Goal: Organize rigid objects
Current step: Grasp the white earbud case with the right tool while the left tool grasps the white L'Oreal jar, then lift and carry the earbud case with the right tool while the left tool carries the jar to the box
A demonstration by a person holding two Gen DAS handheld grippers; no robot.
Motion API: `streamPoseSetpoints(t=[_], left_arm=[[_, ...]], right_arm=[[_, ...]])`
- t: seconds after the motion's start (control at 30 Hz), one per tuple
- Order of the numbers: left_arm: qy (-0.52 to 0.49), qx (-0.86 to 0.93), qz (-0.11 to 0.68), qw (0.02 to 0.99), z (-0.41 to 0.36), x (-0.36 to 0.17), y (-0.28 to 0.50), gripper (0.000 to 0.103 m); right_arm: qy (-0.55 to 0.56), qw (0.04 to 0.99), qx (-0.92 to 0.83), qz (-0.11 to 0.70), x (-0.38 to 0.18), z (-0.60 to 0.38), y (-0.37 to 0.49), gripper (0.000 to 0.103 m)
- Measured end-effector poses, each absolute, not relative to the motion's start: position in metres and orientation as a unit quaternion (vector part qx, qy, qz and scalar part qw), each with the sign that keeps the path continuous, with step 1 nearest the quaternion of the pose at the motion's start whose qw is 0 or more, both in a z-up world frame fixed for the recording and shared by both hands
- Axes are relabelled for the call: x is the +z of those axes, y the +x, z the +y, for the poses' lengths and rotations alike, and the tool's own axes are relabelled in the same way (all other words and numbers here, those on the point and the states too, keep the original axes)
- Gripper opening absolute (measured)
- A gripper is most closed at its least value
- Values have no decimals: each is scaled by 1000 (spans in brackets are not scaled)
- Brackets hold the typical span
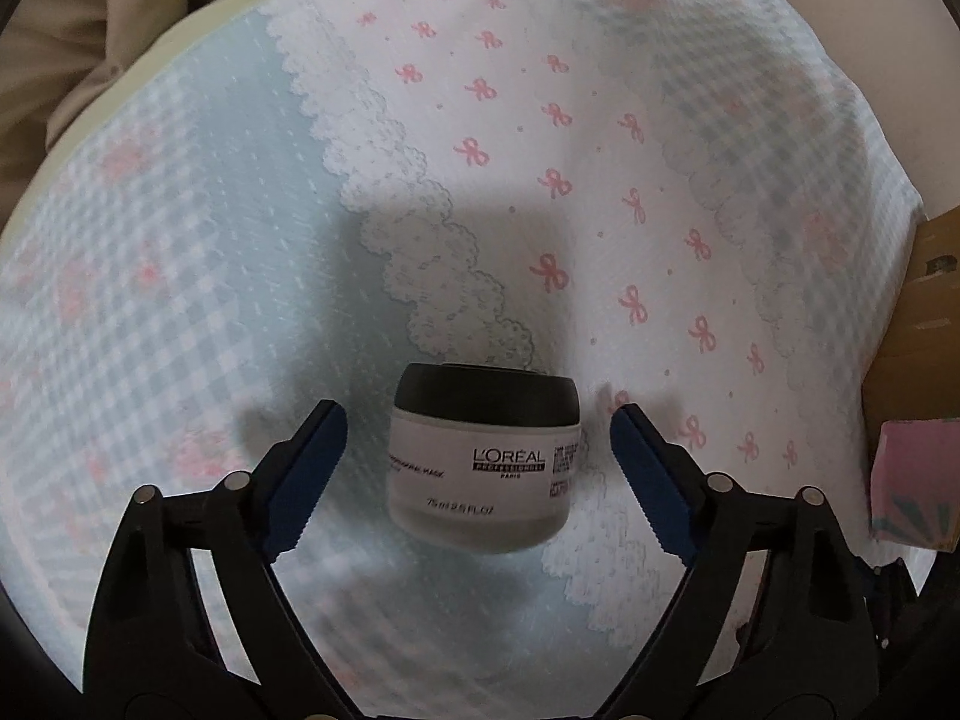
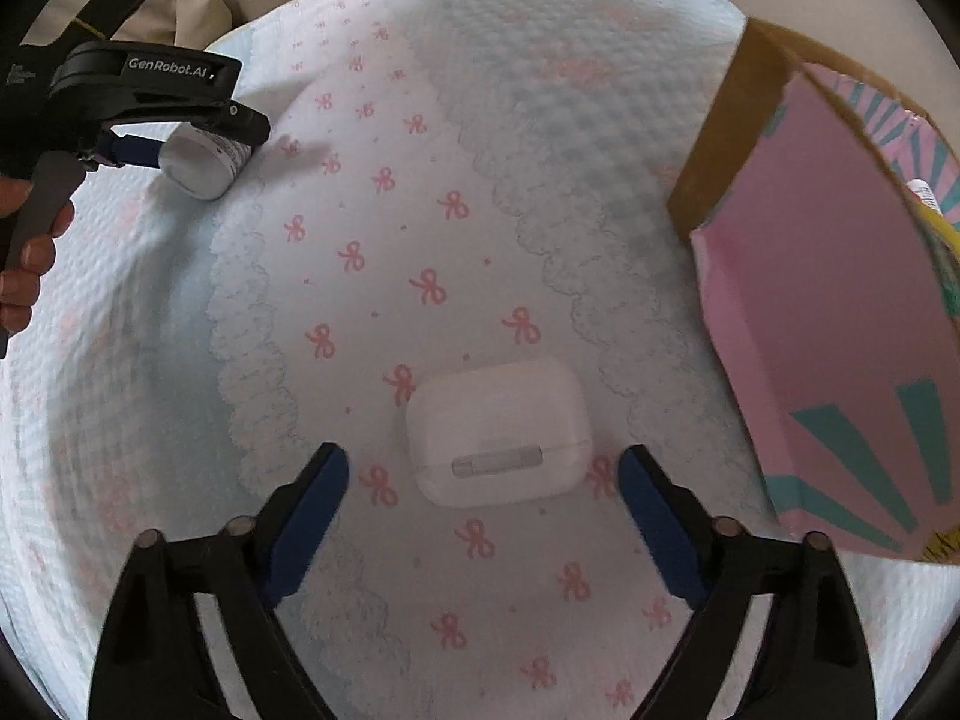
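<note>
Bow-print quilted cloth (image 1: 480, 120) over table, beige fabric (image 1: 90, 30) behind

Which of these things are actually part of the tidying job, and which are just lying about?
Part of the job:
- cream jar, between the left gripper fingers, not yet gripped
- white earbud case, between the right gripper fingers, not yet gripped
- pink box, probably the destination

Just there:
- bow-patterned cloth
- beige fabric behind
</note>
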State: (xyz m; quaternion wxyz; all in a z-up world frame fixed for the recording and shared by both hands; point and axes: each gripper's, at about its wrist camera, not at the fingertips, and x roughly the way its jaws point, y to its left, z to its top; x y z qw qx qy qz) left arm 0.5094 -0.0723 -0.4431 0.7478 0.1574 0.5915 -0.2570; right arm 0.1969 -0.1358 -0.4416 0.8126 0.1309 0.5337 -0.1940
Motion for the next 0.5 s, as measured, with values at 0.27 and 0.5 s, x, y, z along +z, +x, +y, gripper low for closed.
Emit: streamPoseSetpoints(t=[0.27,0.5], left_arm=[[158,-266,585,749,-77,-449,513,54],[153,-265,574,759,-63,-437,502,54]], right_arm=[[125,815,-205,528,-441,-142,206,57],[127,814,-206,529,-439,-144,210,57]])
